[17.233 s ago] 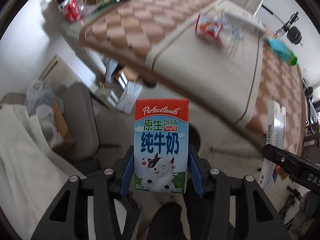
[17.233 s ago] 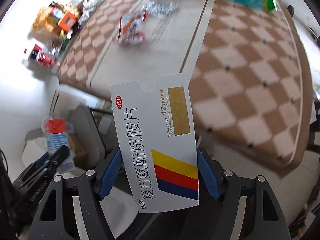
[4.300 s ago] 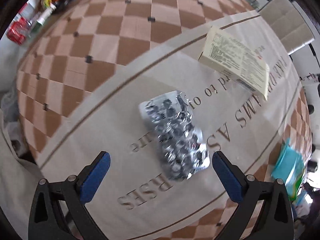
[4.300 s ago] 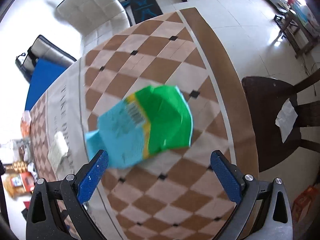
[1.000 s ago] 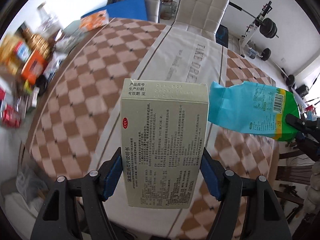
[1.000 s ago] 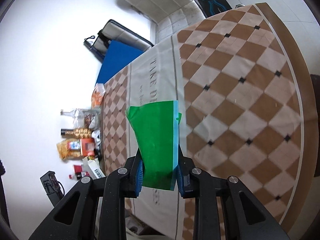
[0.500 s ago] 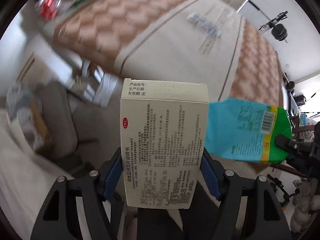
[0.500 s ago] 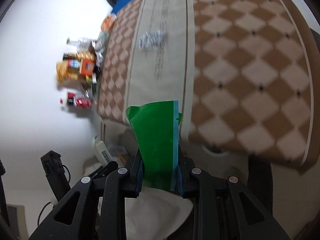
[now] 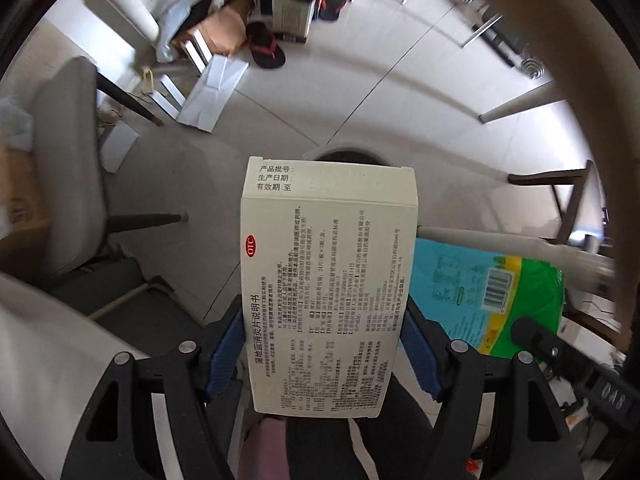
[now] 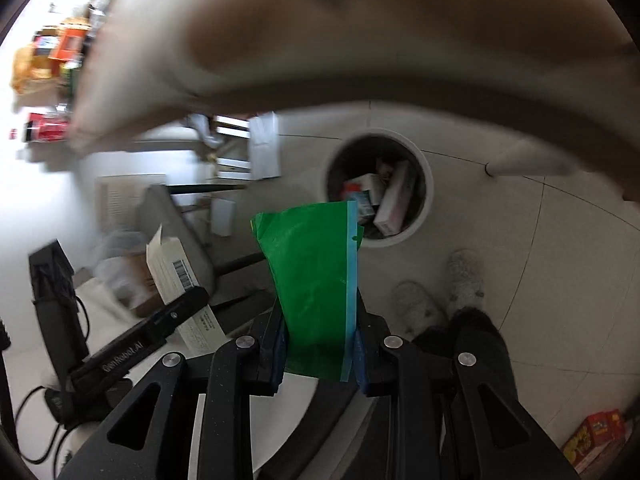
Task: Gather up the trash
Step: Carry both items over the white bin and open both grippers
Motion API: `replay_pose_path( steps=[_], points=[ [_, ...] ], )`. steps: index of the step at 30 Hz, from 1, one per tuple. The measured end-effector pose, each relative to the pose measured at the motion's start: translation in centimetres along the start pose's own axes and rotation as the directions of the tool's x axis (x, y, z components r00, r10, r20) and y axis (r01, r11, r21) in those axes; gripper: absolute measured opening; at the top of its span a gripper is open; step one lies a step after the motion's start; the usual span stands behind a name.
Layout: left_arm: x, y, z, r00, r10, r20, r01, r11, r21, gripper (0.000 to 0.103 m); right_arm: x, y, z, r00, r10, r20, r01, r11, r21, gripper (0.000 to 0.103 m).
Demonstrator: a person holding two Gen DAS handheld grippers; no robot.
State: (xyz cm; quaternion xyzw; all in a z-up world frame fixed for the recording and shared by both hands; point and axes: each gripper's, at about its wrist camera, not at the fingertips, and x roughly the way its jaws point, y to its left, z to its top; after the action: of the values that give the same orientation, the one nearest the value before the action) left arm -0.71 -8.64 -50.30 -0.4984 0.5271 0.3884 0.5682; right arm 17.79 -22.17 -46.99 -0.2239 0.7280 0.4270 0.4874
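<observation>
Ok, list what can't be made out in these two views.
- Left wrist: bin mostly hidden behind the box.
- Left wrist: pouch partly covered by the box.
- Right wrist: table blurred.
- Right wrist: bin contents too small to read.

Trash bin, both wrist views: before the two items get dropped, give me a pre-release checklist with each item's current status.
1. Left claw grips the medicine box: ok, held between both blue pads.
2. Right claw grips the green pouch: ok, pinched at its lower end.
3. Trash bin open and visible: ok, no lid; boxes already lie inside.
4. Room left in the bin: ok, contents sit below the rim.
5. Pouch directly over the opening: cannot tell; only its top corner overlaps the rim in the right wrist view.
6. Box directly over the opening: cannot tell; it hides most of the bin in the left wrist view.
</observation>
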Motion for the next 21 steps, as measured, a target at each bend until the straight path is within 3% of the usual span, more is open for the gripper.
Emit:
replay_pose_path(
  steps=[5, 9, 14, 21],
  points=[
    [9.2, 0.8, 2.8, 0.999, 0.000, -0.034, 0.000, 1.000, 0.008, 0.070, 8.2, -2.2, 2.2, 0.998, -0.066, 0.025, 0.067, 0.997, -0.046, 0.028],
    [14.3, 0.9, 4.0, 0.998, 0.001, -0.063, 0.000, 1.000, 0.027, 0.070, 13.5, -4.8, 4.1, 0.992, -0.115, 0.053, 0.118, 0.992, -0.048, 0.028],
    [17.5, -0.2, 4.9, 0.997, -0.013, -0.076, 0.018, 0.998, 0.060, 0.071, 17.1, -7.9, 6.7, 0.986, -0.125, 0.108, 0.125, 0.992, 0.010, 0.028],
    [19.6, -2.1, 6.3, 0.995, -0.041, -0.088, 0.049, 0.994, 0.094, 0.071, 20.5, -9.7, 9.6, 0.989, -0.055, 0.134, 0.046, 0.996, 0.071, 0.028]
  ],
)
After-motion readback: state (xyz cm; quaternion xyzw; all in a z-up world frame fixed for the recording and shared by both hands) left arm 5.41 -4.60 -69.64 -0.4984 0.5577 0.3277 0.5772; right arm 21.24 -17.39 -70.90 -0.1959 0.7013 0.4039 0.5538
